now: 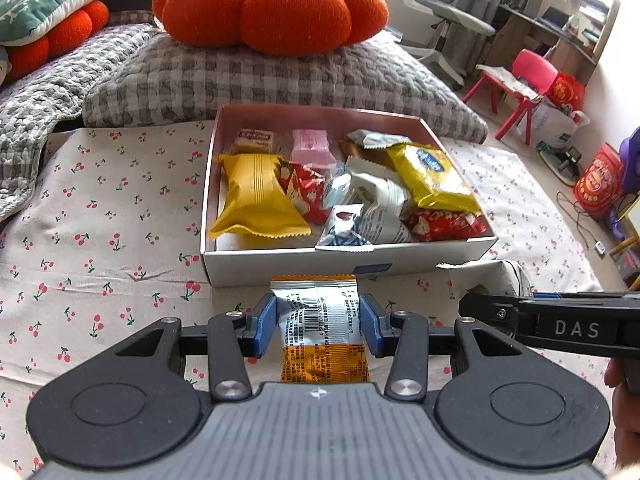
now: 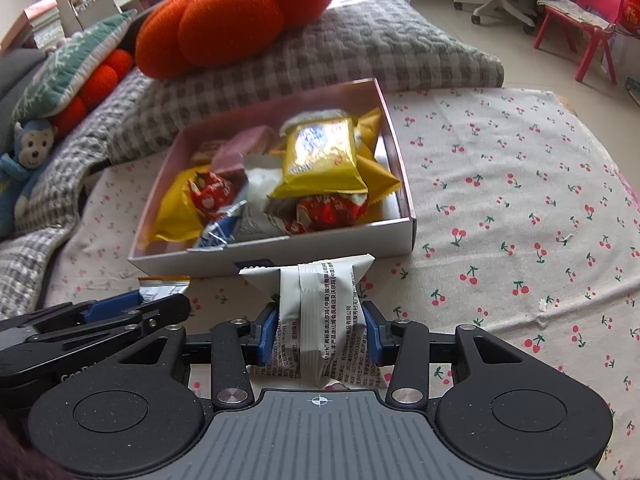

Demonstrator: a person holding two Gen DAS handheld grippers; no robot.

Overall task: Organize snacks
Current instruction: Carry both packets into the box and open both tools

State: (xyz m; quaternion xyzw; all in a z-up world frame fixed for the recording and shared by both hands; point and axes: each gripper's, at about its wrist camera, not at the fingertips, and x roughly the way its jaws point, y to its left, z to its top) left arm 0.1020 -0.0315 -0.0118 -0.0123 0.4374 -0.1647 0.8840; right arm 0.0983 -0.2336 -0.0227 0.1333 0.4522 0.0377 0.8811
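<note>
Snacks fill a box [image 1: 344,268] on cherry-print cloth [image 1: 112,248]; both jaws clamp packets beside a pumpkin cushion [image 1: 272,4]

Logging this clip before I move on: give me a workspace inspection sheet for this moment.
Surface: cherry-print cloth, bare around the box.
Job's things: open white box filled with wrapped snacks; orange-and-silver packet and white packet outside it, near its front wall.
Clutter: nothing seen on the cloth.
Grippers: left tool shut on the orange-and-silver packet; right tool shut on the white packet.
Cables: black cord on the floor, well off the cloth.
Surroundings: pumpkin cushion on checked pillow, office chair, red child's chair.
</note>
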